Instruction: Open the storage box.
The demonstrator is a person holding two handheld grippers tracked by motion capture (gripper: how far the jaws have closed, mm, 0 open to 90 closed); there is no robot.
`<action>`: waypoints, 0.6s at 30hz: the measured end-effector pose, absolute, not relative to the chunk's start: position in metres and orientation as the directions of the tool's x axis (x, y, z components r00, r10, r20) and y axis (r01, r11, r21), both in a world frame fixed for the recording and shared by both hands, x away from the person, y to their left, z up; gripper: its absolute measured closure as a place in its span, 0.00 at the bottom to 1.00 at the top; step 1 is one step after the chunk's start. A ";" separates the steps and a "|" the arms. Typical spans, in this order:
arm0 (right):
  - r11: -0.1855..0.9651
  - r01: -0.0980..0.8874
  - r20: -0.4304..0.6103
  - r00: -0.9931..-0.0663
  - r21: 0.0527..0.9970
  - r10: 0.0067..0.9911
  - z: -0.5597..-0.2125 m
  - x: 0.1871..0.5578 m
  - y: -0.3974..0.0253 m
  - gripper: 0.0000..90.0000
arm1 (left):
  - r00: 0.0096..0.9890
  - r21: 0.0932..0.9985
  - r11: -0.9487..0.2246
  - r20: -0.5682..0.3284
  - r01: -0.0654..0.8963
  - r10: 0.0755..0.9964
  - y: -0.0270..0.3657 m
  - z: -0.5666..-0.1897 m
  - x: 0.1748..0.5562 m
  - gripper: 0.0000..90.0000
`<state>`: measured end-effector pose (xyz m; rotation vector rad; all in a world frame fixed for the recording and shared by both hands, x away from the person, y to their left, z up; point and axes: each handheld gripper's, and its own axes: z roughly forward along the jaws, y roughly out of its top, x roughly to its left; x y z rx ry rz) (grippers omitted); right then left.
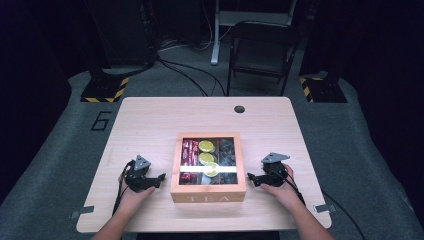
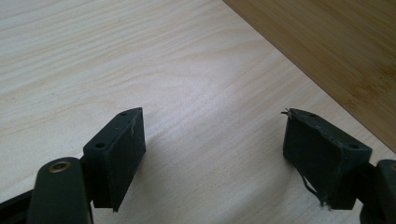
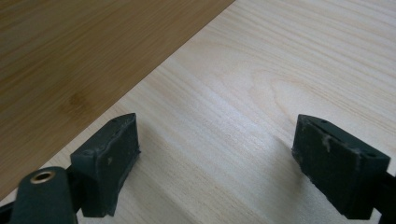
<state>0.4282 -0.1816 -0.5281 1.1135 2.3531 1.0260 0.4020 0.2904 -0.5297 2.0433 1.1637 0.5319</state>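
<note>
A wooden tea box (image 1: 208, 192) with a glass lid sits mid-table near the front edge. The left gripper (image 1: 161, 176) and right gripper (image 1: 249, 176) flank its sides, jaws spread wide and empty, seemingly poised to grasp it.

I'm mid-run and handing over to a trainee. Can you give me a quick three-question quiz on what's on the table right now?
1. True or false: the left gripper is clamped on the tea box.
2. The yellow round packets lie in which column of the box: A left, B middle, C right?
3. What word is printed on the box's front wall?

Key:
1. False. Its jaws stand apart over bare table, beside the box wall.
2. B, middle; the red packets fill the left column.
3. TEA. The right gripper is also open, beside the box.
</note>
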 end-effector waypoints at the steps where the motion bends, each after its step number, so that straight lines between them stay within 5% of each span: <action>1: 0.431 0.526 0.001 -0.635 0.733 0.773 -0.528 0.428 -0.182 0.16 | 0.508 0.751 -0.338 0.005 0.567 0.861 0.290 -0.530 0.402 0.23; 18: 0.416 0.530 0.008 -0.625 0.739 0.781 -0.528 0.424 -0.181 0.17 | 0.512 0.751 -0.338 0.000 0.567 0.859 0.291 -0.530 0.402 0.24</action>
